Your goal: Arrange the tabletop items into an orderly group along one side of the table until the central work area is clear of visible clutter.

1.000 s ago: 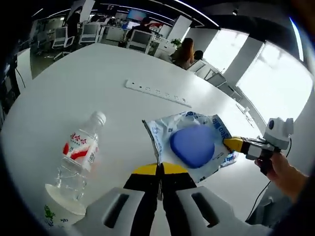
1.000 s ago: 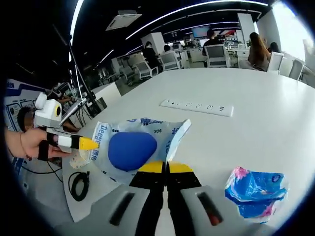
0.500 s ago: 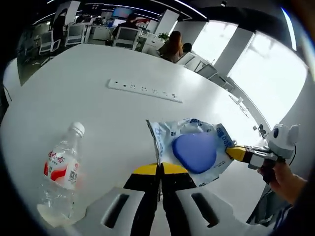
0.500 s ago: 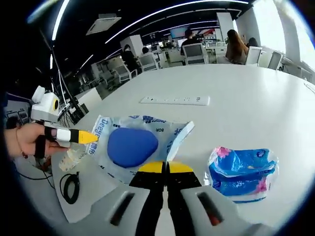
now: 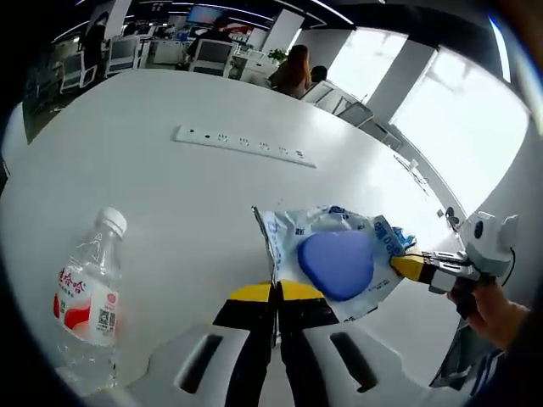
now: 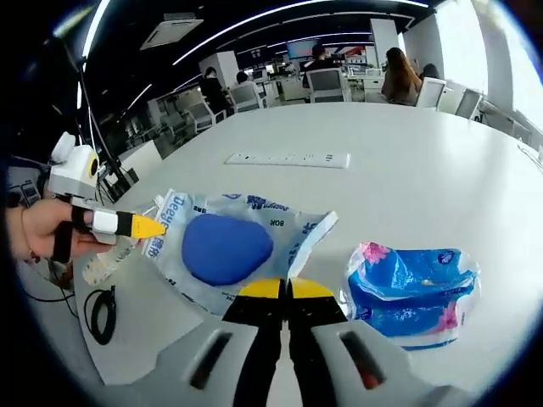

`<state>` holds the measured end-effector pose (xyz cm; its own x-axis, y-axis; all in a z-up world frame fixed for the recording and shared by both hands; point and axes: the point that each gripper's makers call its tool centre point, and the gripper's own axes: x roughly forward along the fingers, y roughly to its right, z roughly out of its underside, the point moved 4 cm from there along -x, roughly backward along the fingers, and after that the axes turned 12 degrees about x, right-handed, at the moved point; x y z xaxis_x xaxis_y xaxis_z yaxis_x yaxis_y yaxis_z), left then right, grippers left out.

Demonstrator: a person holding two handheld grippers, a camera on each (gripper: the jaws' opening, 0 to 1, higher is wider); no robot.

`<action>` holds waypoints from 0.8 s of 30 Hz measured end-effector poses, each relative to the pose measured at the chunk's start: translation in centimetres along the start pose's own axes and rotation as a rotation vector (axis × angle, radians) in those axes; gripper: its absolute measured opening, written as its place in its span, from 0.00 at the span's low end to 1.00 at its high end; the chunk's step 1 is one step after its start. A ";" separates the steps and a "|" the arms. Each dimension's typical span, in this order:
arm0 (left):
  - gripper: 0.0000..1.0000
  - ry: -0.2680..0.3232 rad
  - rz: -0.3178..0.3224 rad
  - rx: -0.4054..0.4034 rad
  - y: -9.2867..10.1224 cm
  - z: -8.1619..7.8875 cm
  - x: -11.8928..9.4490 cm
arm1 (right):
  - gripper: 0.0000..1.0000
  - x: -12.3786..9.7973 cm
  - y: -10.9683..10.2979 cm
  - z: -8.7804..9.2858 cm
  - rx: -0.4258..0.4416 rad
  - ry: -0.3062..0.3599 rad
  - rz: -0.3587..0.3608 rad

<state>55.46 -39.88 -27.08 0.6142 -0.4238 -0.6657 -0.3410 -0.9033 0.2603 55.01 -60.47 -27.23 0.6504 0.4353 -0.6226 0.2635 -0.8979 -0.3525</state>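
Observation:
A clear printed plastic bag (image 5: pixel 339 246) with a blue rounded pad inside is stretched between both grippers over the white table (image 5: pixel 170 195). In the left gripper view, my left gripper (image 5: pixel 274 288) is shut on the bag's near edge. My right gripper (image 5: pixel 405 265) reaches in from the right, shut on the far edge. The right gripper view shows the same bag (image 6: pixel 225 246): my right gripper (image 6: pixel 287 287) is clamped on its near edge, and my left gripper (image 6: pixel 153 225) pinches the far corner, held by a hand.
A clear water bottle (image 5: pixel 85 292) with a red label lies at the lower left. A white power strip (image 5: pixel 244 144) lies farther back. A blue tissue pack (image 6: pixel 411 284) lies right of the bag. The table edge runs behind the left gripper, with a cable (image 6: pixel 97 314) on the floor below it.
Both views have shifted with the hands while the bag stays held at both edges. The tissue pack now sits closer to the bag; the bottle has slid toward the left view's lower left.

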 end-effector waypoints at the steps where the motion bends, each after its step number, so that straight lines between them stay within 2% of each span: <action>1: 0.00 -0.002 0.001 0.000 -0.1 0.0 0.2 | 0.00 0.1 0.1 0.0 0.000 -0.001 0.004; 13: 0.00 -0.017 0.017 -0.002 -0.5 0.5 1.8 | 0.00 1.5 0.9 0.4 -0.048 -0.030 0.062; 24: 0.00 -0.027 0.027 -0.025 -0.9 1.2 2.4 | 0.00 2.0 1.1 1.3 -0.059 -0.061 0.079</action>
<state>56.43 -40.03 -29.75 0.5855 -0.4460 -0.6770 -0.3388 -0.8933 0.2954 55.72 -60.51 -29.78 0.6264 0.3648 -0.6889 0.2562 -0.9310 -0.2601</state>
